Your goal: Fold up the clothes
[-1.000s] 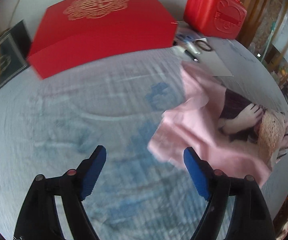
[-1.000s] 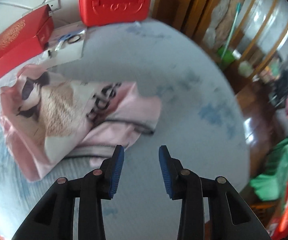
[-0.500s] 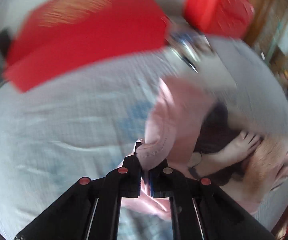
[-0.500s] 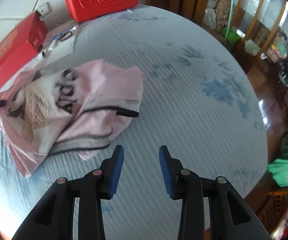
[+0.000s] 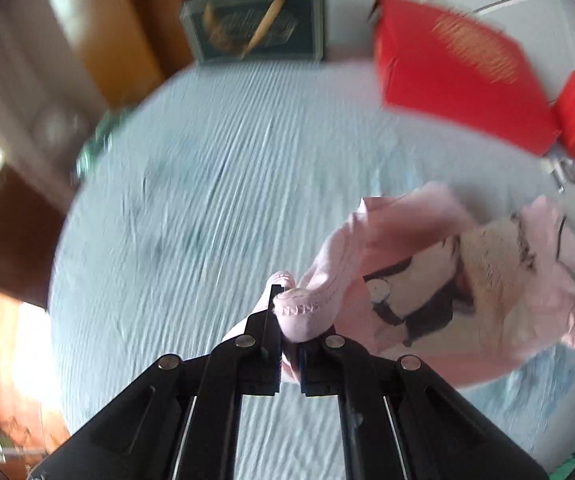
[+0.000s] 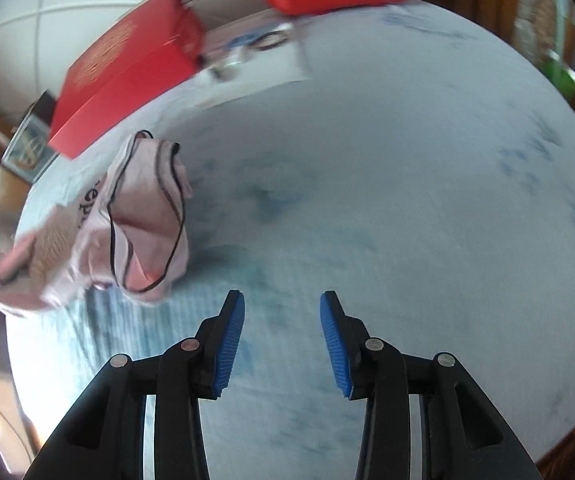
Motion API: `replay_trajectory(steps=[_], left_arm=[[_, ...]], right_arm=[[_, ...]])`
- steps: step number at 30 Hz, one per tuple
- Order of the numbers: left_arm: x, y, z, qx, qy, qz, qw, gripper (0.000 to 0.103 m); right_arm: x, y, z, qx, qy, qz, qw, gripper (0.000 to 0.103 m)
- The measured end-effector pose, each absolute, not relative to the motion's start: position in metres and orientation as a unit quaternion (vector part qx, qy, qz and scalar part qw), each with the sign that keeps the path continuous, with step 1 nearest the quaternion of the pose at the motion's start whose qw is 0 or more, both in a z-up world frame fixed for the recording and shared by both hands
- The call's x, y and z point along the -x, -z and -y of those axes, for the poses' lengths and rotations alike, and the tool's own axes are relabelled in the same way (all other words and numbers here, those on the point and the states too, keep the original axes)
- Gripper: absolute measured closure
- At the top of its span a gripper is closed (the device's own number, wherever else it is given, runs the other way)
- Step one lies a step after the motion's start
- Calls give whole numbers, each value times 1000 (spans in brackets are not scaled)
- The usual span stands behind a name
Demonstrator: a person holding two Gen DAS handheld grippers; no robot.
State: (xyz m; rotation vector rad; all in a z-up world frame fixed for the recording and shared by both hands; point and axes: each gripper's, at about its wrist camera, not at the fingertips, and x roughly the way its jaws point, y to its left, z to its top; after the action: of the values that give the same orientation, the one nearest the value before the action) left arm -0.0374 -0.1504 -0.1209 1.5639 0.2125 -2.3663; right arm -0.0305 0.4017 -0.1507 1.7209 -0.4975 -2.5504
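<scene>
A second ago the left tool (image 5: 289, 354) was wide open over the pale blue ribbed bedspread (image 5: 207, 208); since then it's been closed on a stitched hem of the pink printed cotton shirt (image 5: 439, 280). The cloth has been dragged and bunched up, so the printed front is now crumpled into a heap instead of spread out. The left view has been swung round, too: the flat red gift box (image 5: 459, 76) is now seen off to the upper right.

Both grippers, left (image 5: 289, 344) and right (image 6: 281, 344), are black, silver-riveted, with ribbed blue pads (image 6: 229, 344).
</scene>
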Motion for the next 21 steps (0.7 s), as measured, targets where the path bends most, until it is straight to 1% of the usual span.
replay_trajectory(steps=[2, 4, 6, 7, 8, 11, 12, 13, 14, 15, 17, 19, 21], left_arm=[[30, 136, 159, -551, 817, -97, 139, 97], [29, 143, 161, -550, 818, -102, 132, 97], [30, 143, 159, -547, 821, -104, 123, 97], [31, 142, 157, -546, 823, -105, 117, 97], [32, 141, 156, -544, 825, -106, 113, 97], [40, 139, 162, -541, 828, -111, 100, 97], [46, 137, 165, -540, 829, -112, 96, 97], [53, 134, 166, -538, 831, -111, 94, 97], [60, 131, 168, -536, 832, -110, 91, 97], [67, 126, 170, -533, 835, -109, 88, 97], [83, 110, 171, -520, 844, -106, 82, 97], [102, 79, 174, -493, 860, -108, 76, 97], [118, 37, 176, -456, 880, -108, 72, 97]], right_arm=[[49, 150, -377, -559, 815, 151, 34, 63], [66, 154, -349, -576, 805, 134, 56, 59], [74, 161, -317, -594, 796, 92, 69, 49], [74, 164, -304, -601, 793, 73, 68, 36], [72, 168, -294, -606, 791, 59, 69, 32], [72, 187, -275, -621, 781, 32, 59, 32], [75, 194, -270, -623, 780, 17, 56, 35], [80, 195, -267, -621, 782, 5, 52, 65], [85, 193, -265, -616, 787, -3, 48, 97], [92, 186, -265, -606, 794, -2, 44, 99], [108, 154, -271, -570, 821, 5, 37, 99], [125, 104, -278, -518, 855, 1, 30, 99], [138, 48, -284, -462, 887, -4, 23, 99]])
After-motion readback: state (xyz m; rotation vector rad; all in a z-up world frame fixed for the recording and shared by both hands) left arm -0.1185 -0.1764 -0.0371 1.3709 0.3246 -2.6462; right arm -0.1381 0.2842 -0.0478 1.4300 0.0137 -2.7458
